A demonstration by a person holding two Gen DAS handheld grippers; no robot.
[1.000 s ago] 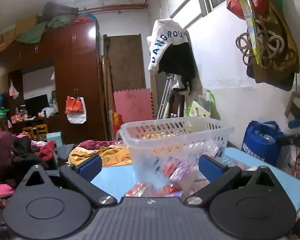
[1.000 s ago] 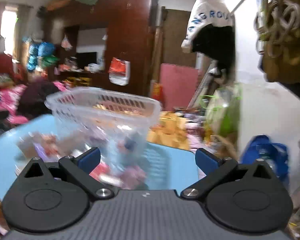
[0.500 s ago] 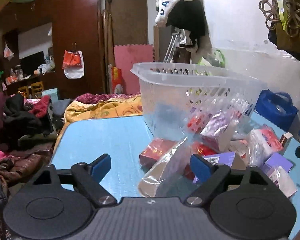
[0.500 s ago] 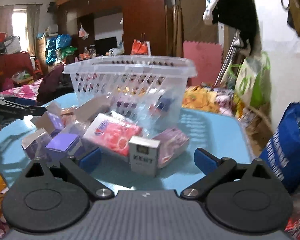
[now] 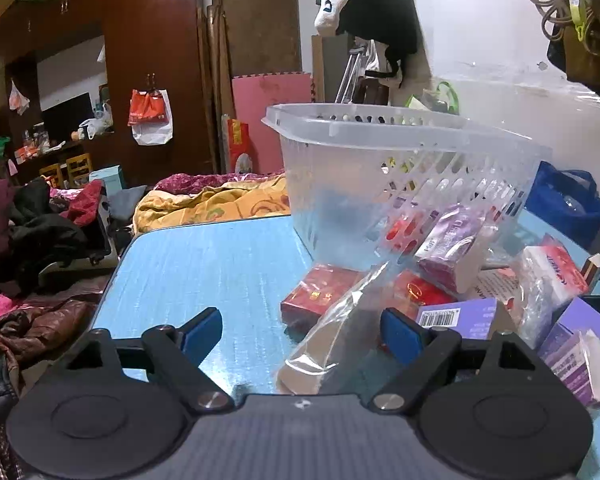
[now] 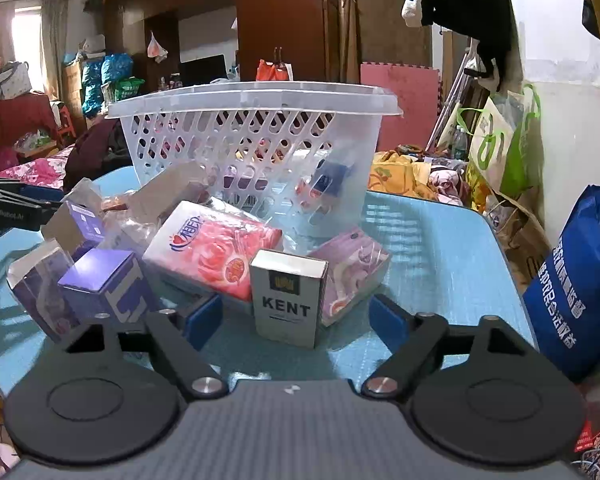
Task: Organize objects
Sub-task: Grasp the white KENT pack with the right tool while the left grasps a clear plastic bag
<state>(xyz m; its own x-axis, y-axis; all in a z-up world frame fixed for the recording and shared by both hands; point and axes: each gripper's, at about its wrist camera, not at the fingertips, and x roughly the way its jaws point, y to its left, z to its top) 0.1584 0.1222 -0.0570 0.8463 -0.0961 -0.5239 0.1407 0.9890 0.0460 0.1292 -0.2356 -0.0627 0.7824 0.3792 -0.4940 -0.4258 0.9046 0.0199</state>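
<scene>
Left wrist view. My left gripper [image 5: 300, 330] stands wide open and holds nothing. A clear plastic packet [image 5: 336, 336] lies between its fingers, leaning toward the right one. At 12 to 1 o'clock stands the white lattice basket [image 5: 404, 184] on the blue table [image 5: 204, 264]. Red boxes [image 5: 320, 292] lie at its foot; a purple box [image 5: 456, 316] with a barcode sits at 2 o'clock. Hanging garment at 12 reads "DANGROU", partly cut off.

Right wrist view. My right gripper [image 6: 296, 316] is also spread wide, empty. The KENT cigarette pack [image 6: 287, 298] stands upright between its fingers, touching neither. Behind it, at 11 o'clock, a pink tissue pack [image 6: 212, 248] with Chinese writing I cannot read; a lilac pack [image 6: 350, 270] at 1 o'clock; purple boxes [image 6: 100, 284] at 9 to 10. The blue bag [image 6: 576, 292] at 3 o'clock carries Chinese characters.

Step, as I judge: start of sorting, goods mostly outside the basket. Next: advance, close on the KENT pack, lift over the rim.
</scene>
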